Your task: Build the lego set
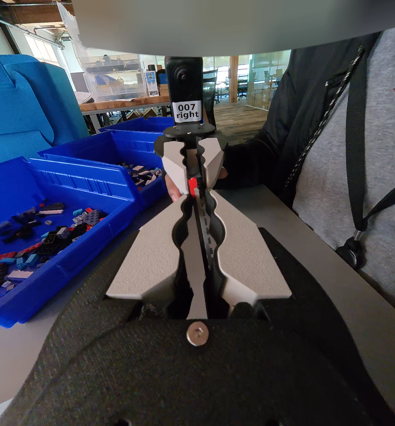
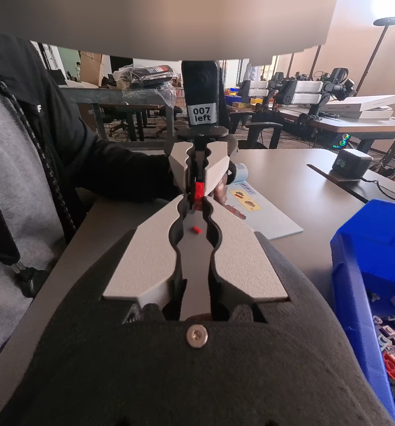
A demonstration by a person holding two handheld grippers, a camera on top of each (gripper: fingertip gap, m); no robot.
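My left gripper (image 1: 200, 196) is shut on a long grey lego plate (image 1: 203, 230), seen edge-on between its fingers. My right gripper (image 2: 194, 200) faces it tip to tip and is shut on a small red brick (image 2: 198, 192). The red brick (image 1: 192, 185) sits at the far end of the grey plate. Both are held above the grey table (image 2: 284, 175). The right gripper (image 1: 195, 182) shows opposite in the left wrist view, and the left gripper (image 2: 197, 184) shows opposite in the right wrist view. A small loose red piece (image 2: 197, 229) lies on the table below.
Blue bins (image 1: 76, 184) with several loose lego pieces stand to the left in the left wrist view; one bin (image 2: 364, 253) shows at the right in the right wrist view. An open instruction booklet (image 2: 272, 219) lies on the table. The person's torso (image 1: 353, 161) is close. My two grippers' fingertips are within a few centimetres of each other.
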